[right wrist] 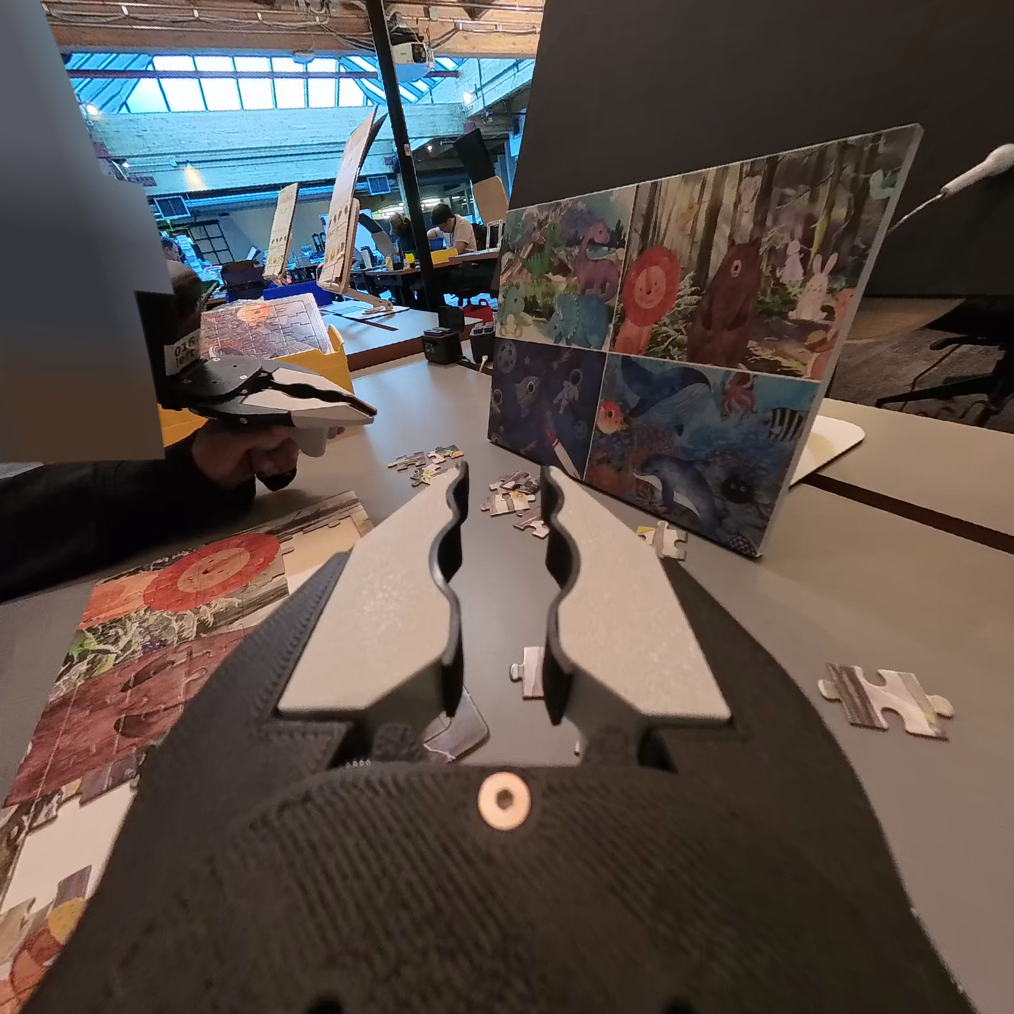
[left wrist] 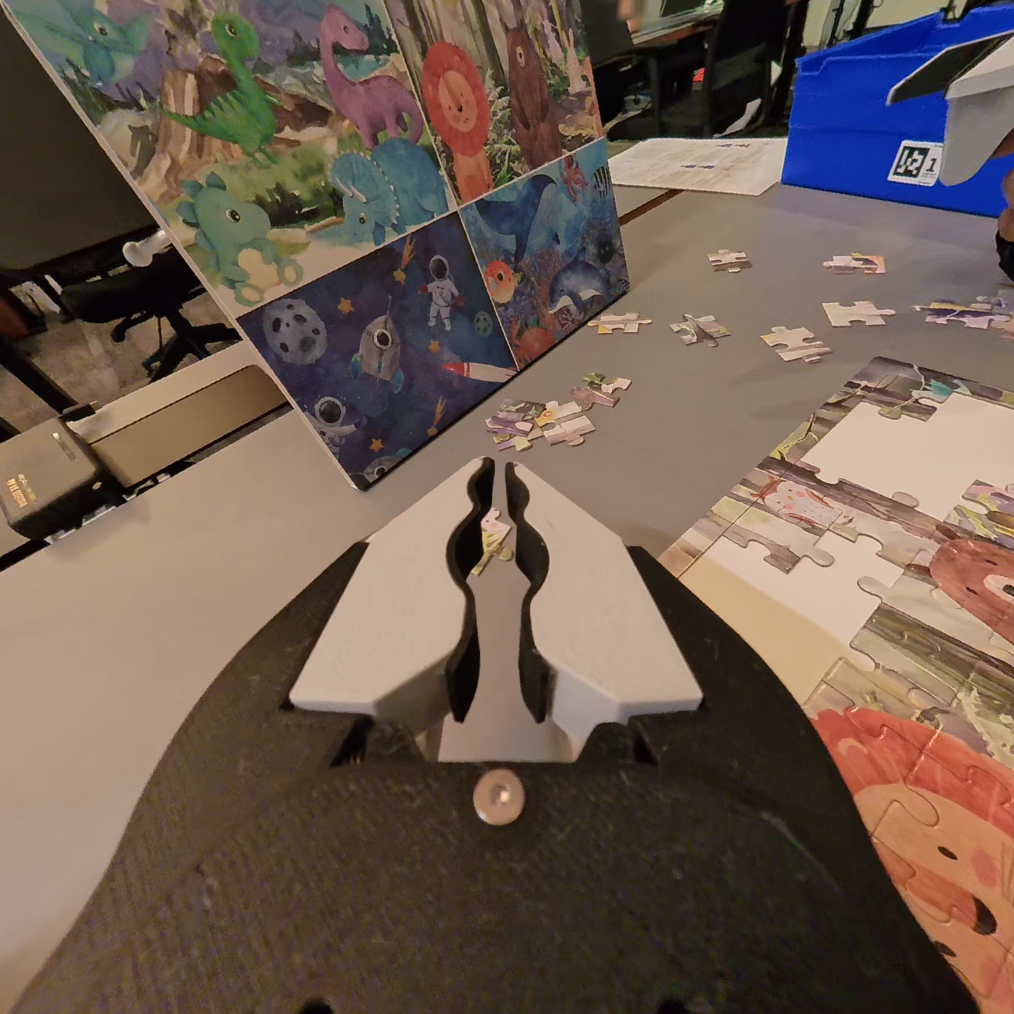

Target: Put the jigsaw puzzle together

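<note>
The partly built puzzle (left wrist: pixel 889 620) lies flat at my right, with a lion, a bear and white gaps; it also shows in the right wrist view (right wrist: pixel 181 598). Loose pieces (left wrist: pixel 543 425) lie scattered on the grey table (left wrist: pixel 164 576) ahead. My left gripper (left wrist: pixel 499 466) is shut and empty, held above the table; a loose piece (left wrist: pixel 494 540) shows through the slit on the table below. It also appears in the right wrist view (right wrist: pixel 362 409). My right gripper (right wrist: pixel 505 471) is open and empty, low over a loose piece (right wrist: pixel 528 672). Another piece (right wrist: pixel 883 705) lies to its right.
The puzzle box (left wrist: pixel 384 219) stands tilted behind the loose pieces, picture side facing me (right wrist: pixel 686 356). A blue bin (left wrist: pixel 856 110) and a paper sheet (left wrist: pixel 697 164) are at the back right. A yellow bin (right wrist: pixel 337 365) and a person's hand (right wrist: pixel 247 450) are to the left. The tips of one gripper are about 25 centimetres away from the tips of the other. Measured from the fingertips, the loose piece (right wrist: pixel 528 672) is 12 centimetres or so from the right gripper and 25 centimetres from the left. My left wrist view (left wrist: pixel 805 353) looks at it from another angle. To the partly built puzzle (left wrist: pixel 889 620): left tips about 15 centimetres, right tips about 25 centimetres.
</note>
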`<state>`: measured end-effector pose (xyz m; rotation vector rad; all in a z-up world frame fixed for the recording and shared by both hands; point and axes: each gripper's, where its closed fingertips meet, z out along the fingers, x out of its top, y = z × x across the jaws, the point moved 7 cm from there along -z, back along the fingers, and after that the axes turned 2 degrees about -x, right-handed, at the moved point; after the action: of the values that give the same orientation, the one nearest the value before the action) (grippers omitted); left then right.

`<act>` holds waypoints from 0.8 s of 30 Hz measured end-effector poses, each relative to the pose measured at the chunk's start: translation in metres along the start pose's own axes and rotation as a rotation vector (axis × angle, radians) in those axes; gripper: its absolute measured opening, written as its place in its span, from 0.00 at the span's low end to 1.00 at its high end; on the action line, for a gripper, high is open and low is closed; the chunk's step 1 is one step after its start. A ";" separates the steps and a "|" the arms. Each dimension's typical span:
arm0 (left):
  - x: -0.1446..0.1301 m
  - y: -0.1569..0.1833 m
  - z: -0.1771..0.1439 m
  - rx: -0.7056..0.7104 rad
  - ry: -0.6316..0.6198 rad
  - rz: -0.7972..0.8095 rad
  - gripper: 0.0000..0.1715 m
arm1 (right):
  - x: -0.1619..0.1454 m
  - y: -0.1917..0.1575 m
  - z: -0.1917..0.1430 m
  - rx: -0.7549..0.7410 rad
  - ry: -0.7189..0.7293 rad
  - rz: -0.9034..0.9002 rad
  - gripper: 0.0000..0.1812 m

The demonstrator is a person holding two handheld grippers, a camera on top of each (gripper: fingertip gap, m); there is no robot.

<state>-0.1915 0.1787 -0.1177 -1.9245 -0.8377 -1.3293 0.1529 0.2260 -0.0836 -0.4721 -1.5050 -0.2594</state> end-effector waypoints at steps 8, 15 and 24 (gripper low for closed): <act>0.002 0.002 -0.001 -0.002 0.008 0.022 0.03 | -0.002 -0.001 0.001 0.003 -0.009 0.001 0.13; 0.001 0.003 0.001 -0.001 0.004 0.039 0.04 | -0.002 -0.002 0.002 0.009 -0.016 -0.002 0.13; 0.000 0.003 0.001 0.006 0.001 0.037 0.07 | -0.003 -0.004 0.004 0.010 -0.029 -0.015 0.13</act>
<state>-0.1887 0.1779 -0.1180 -1.9248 -0.8010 -1.3046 0.1476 0.2238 -0.0858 -0.4588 -1.5380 -0.2573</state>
